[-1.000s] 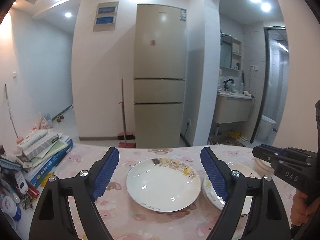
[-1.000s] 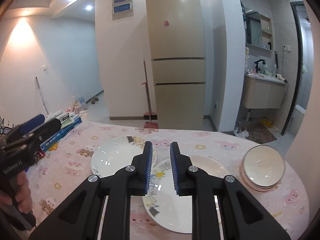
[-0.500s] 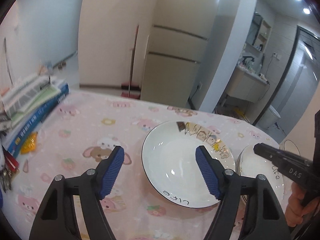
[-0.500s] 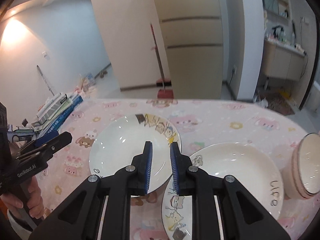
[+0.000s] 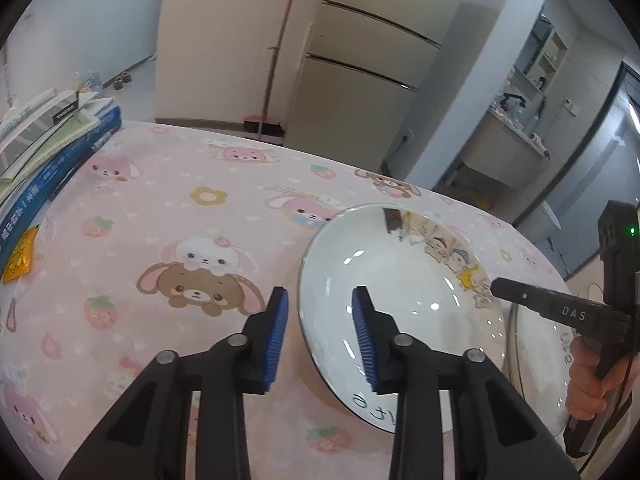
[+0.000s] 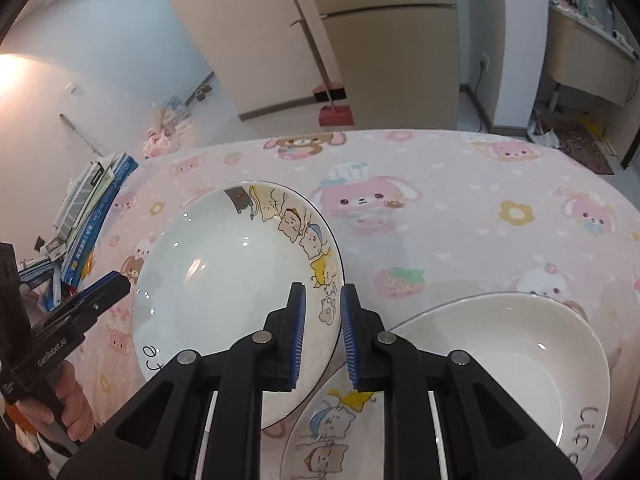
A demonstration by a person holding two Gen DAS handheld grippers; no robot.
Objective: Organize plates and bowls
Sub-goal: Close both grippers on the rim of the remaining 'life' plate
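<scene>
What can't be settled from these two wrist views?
- Right wrist: whether the right gripper pinches the cartoon plate rim; its fingers hide contact.
- Right wrist: second cartoon plate, covered by gripper and picture edge.
- Left wrist: left gripper straddles that rim; contact unclear.

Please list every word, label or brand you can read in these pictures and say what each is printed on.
"DAS": on the right gripper, seen from the left wrist.
"GenRobot.AI": on the left gripper, seen from the right wrist.
Handwritten black lettering on the white plate rim: not legible.
Print on the stacked books: too small.
</scene>
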